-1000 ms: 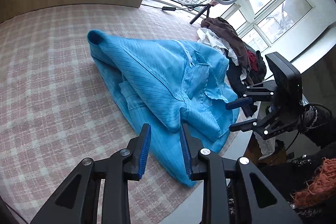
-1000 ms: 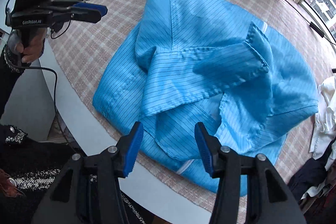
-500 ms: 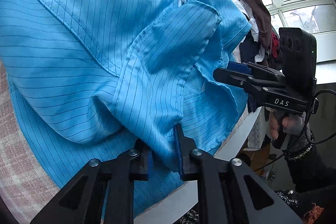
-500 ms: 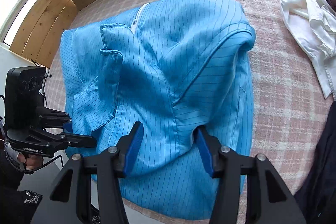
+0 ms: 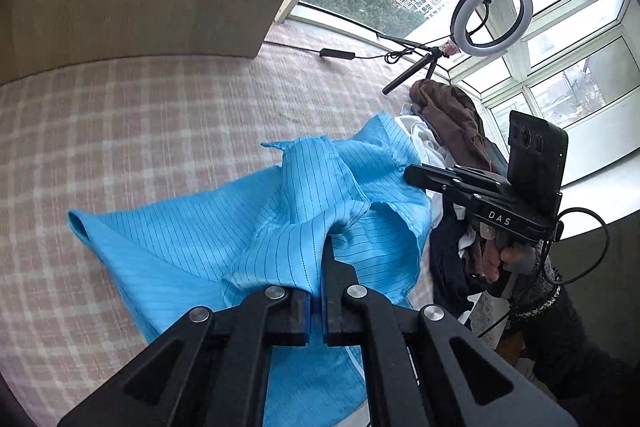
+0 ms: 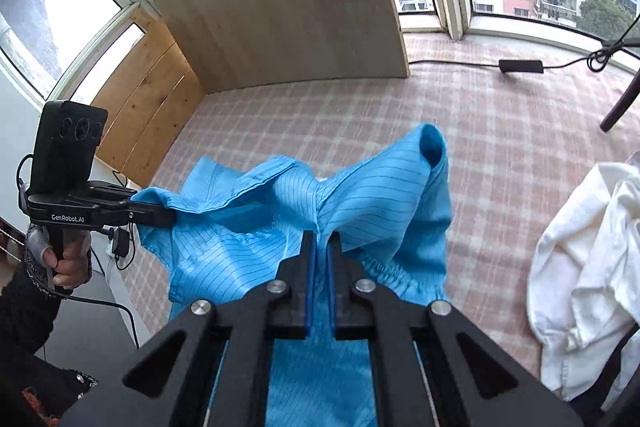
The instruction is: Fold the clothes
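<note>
left wrist view: the left hand-held gripper (image 5: pixel 316 267) pinches the blue striped garment (image 5: pixel 192 239), its jaws easing open a little. fabric stretches rightward to the right hand-held gripper (image 6: pixel 320 247), closing on its own fold. beyond both, the garment trails onto the checked counter (image 5: pixel 120 115), crumpled.

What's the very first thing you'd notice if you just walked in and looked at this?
The bright blue striped garment, pinched by both the left gripper and the right gripper and lifted partly off the pink checked cloth. Next, the glowing ring light by the window, with a heap of other clothes below it.
</note>
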A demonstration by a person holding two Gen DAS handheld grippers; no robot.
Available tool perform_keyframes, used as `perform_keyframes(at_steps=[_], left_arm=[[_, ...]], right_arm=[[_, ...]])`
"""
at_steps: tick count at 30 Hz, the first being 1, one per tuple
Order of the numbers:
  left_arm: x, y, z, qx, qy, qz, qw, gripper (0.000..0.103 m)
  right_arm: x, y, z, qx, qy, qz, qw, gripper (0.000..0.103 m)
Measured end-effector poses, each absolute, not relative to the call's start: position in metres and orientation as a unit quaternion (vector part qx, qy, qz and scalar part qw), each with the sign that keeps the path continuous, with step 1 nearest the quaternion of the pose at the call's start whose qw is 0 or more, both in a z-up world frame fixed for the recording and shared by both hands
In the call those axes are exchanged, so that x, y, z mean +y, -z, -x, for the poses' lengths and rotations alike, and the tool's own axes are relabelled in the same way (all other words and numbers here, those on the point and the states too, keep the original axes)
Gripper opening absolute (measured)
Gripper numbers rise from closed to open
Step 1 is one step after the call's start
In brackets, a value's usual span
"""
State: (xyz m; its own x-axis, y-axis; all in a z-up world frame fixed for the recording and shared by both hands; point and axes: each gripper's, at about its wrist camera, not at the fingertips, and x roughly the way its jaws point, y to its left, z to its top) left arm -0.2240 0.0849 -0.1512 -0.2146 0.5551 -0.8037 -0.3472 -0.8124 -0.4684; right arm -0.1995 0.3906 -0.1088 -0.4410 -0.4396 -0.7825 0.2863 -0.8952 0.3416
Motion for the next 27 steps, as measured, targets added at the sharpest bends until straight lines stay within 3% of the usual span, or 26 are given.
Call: perform_keyframes(at_steps=[1, 3, 5, 6, 13, 19, 23, 27], left_arm=[[0.086, 0.135, 0.242, -0.062, -0.800, 0.536, 0.263, 0.008], [0.076, 0.113, 0.251, -0.038, -0.826, 0.506, 0.246, 0.020], [0.060, 0.103, 0.240, -0.032, -0.833, 0.486, 0.263, 0.043], [0.049, 0.104, 0.229, -0.026, -0.835, 0.480, 0.268, 0.045], [0.003, 0.191, 0.157, -0.026, -0.797, 0.550, 0.248, 0.042], [-0.020, 0.248, 0.141, -0.103, -0.775, 0.580, 0.231, 0.041], [-0.003, 0.261, 0.133, -0.109, -0.775, 0.569, 0.254, 0.041], [0.005, 0.269, 0.124, -0.106, -0.778, 0.561, 0.262, 0.041]], right_arm=[[0.395, 0.100, 0.220, -0.064, 0.851, -0.487, 0.184, 0.020], [0.416, 0.086, 0.227, -0.048, 0.861, -0.483, 0.152, 0.030], [0.429, 0.084, 0.215, -0.051, 0.858, -0.480, 0.176, 0.048], [0.435, 0.093, 0.202, -0.056, 0.853, -0.485, 0.185, 0.052], [0.398, 0.154, 0.145, -0.085, 0.801, -0.522, 0.280, 0.051], [0.290, 0.140, 0.177, 0.025, 0.793, -0.498, 0.351, 0.049], [0.225, 0.171, 0.226, 0.027, 0.736, -0.544, 0.402, 0.049], [0.169, 0.209, 0.238, 0.078, 0.697, -0.577, 0.418, 0.050]])
